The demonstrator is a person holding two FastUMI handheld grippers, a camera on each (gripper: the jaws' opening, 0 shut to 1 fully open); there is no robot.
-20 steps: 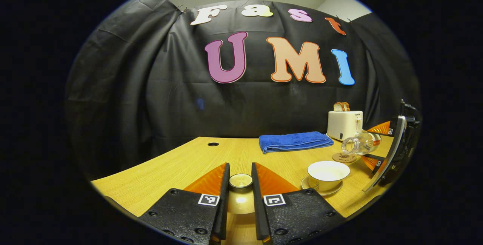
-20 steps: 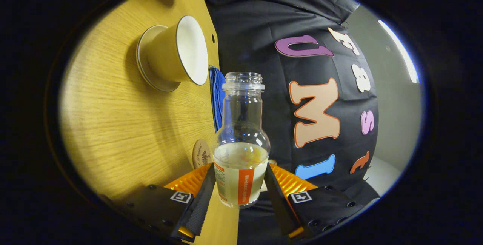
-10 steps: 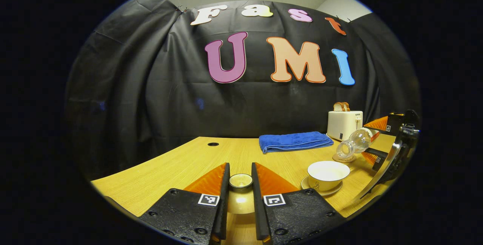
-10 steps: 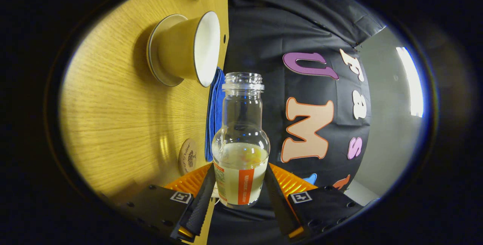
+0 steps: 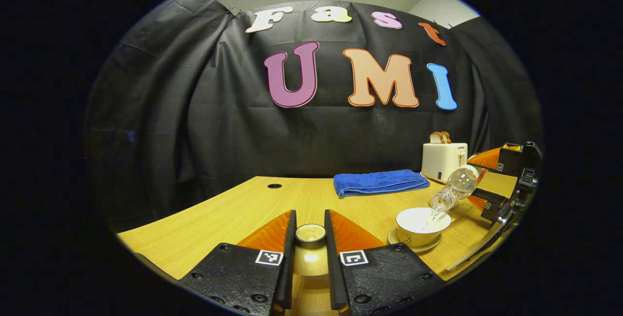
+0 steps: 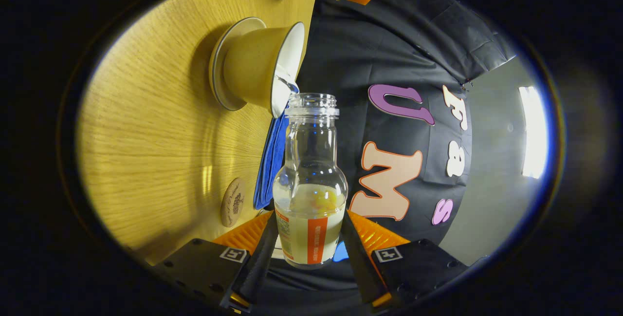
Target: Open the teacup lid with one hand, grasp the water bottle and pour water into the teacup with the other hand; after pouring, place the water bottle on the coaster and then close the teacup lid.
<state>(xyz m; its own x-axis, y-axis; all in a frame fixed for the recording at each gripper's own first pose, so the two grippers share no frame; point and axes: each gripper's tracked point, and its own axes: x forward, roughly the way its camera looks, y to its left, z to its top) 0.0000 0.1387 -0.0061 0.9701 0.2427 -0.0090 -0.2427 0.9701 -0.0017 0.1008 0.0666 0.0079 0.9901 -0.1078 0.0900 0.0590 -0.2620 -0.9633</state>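
In the left gripper view my left gripper (image 5: 309, 231) is shut on the knob of the teacup lid (image 5: 310, 252), held low over the table. To the right stands the white teacup (image 5: 422, 224) on its saucer, uncovered. The clear water bottle (image 5: 451, 189) tips mouth-down over the cup, and a thin stream of water runs into it. In the right gripper view my right gripper (image 6: 307, 238) is shut on the bottle (image 6: 310, 194), whose mouth sits close to the rim of the teacup (image 6: 258, 70). The round coaster (image 6: 231, 202) lies bare on the table.
A folded blue towel (image 5: 379, 182) lies behind the cup. A white toaster (image 5: 444, 160) with bread stands at the back right. A small hole (image 5: 274, 186) marks the wooden table (image 5: 233, 209) toward the back left.
The right gripper has tilted the bottle further and brought its mouth down over the teacup; water now runs out. The left gripper with the lid has stayed still.
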